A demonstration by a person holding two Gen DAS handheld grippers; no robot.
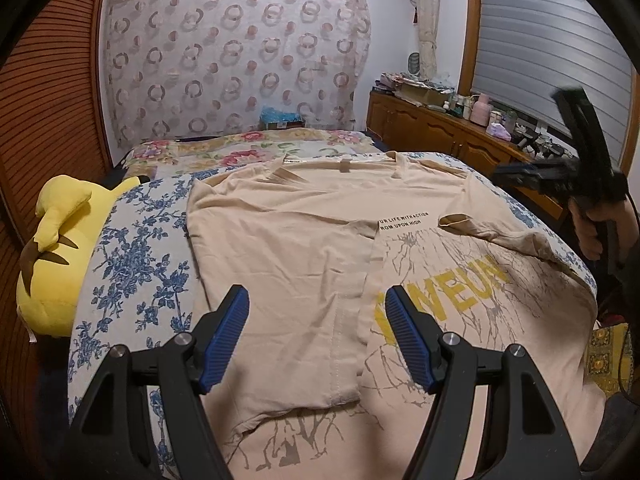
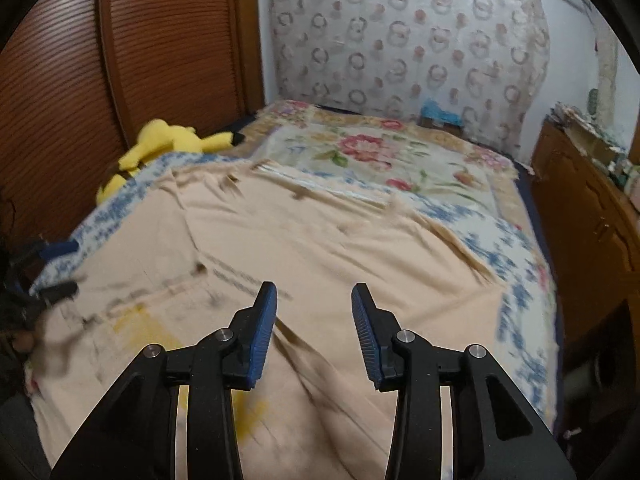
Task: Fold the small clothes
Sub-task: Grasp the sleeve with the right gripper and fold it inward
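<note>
beige t-shirt [image 1: 304,240] lies part-folded on the bed [image 1: 132,280] — both hand-held grippers, left [image 1: 316,300] and right [image 2: 314,296], spread, pinching nothing.

Left edge: a yellow plush toy [image 1: 60,248] is lying against the slatted wardrobe door [image 1: 52,92], crowding that side.
Right edge: a wooden cabinet [image 1: 444,132] is standing close alongside.
Centre: the T-shirt [image 1: 320,248] is lying flat, leaving open air above.

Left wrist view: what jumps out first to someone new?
The beige cotton T-shirt with yellow lettering lies spread across the floral-covered bed, its left side folded over toward the middle. A bright yellow plush toy lies at the bed's left edge, by the wooden slatted wall. The left tongs hang open over the shirt, holding nothing.
</note>
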